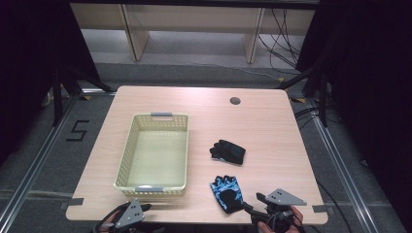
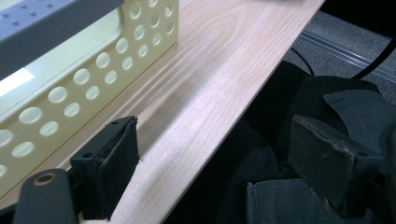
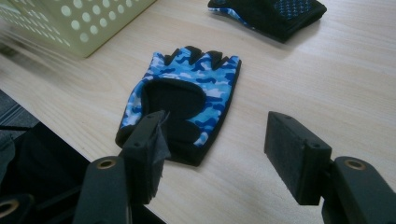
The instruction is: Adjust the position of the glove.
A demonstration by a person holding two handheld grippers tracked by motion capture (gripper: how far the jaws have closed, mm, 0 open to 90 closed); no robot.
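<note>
Item count, left to right: one cream perforated basket (image 1: 153, 153), two fingerless gloves, two hand-held grippers, all on or at one wooden table (image 1: 272, 121).

The left gripper (image 1: 138, 209) sits at the near table edge, just in front of the basket's near wall. In the left gripper view its jaws stand apart with nothing between them; one jaw lies over the table surface beside the basket wall (image 2: 84, 74), the other hangs past the table edge over dark fabric.

The basket stands on the left half of the table, long side running away from the person. Its interior appears empty.

The blue camouflage glove (image 1: 226, 192) lies flat near the front edge, right of the basket. The black glove (image 1: 228, 151) lies farther back, apart from the first.

The right gripper (image 1: 255, 204) is held low at the near right edge, pointing toward the blue camouflage glove (image 3: 182, 95). Its jaws are apart and hold nothing; one fingertip (image 3: 152, 133) overlaps the glove's cuff end in the right gripper view, and contact cannot be determined. A hand (image 1: 277, 224) grips the tool from below.
</note>
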